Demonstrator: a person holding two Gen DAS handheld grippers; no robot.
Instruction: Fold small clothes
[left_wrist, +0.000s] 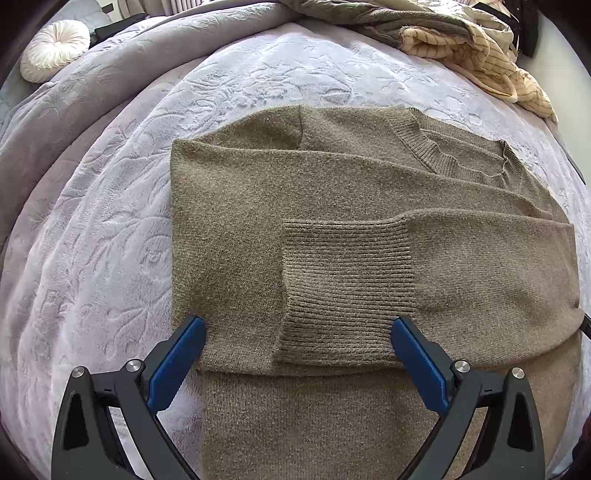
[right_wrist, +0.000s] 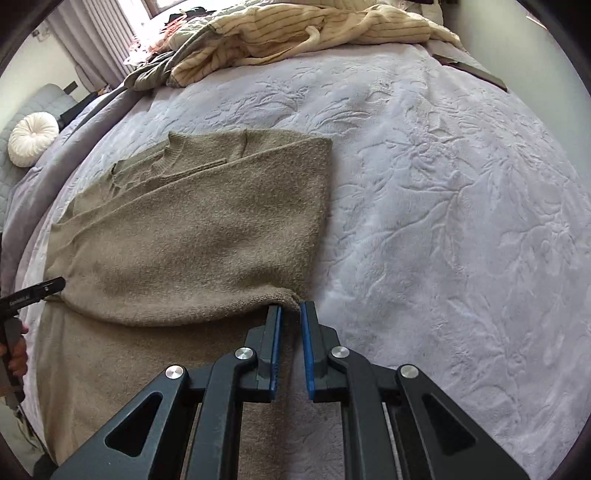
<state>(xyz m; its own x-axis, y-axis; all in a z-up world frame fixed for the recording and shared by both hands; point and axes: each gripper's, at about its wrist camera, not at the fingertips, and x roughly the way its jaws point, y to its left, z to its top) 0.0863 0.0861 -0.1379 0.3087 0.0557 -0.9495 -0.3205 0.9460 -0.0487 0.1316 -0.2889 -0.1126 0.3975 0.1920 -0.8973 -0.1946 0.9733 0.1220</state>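
An olive-brown knit sweater lies flat on the bed, both sleeves folded across its body, a ribbed cuff on top. My left gripper is wide open just above the folded sleeves, one blue pad on each side of the cuff. In the right wrist view the sweater lies to the left. My right gripper is nearly closed, its pads a narrow gap apart at the corner of the folded sleeve edge; whether it pinches the cloth is unclear. The left gripper's tip shows at the far left.
The bed has a pale lilac embossed blanket. A heap of cream striped and grey clothes lies at the far edge. A round white cushion sits at the far left. A dark flat object lies at the far right.
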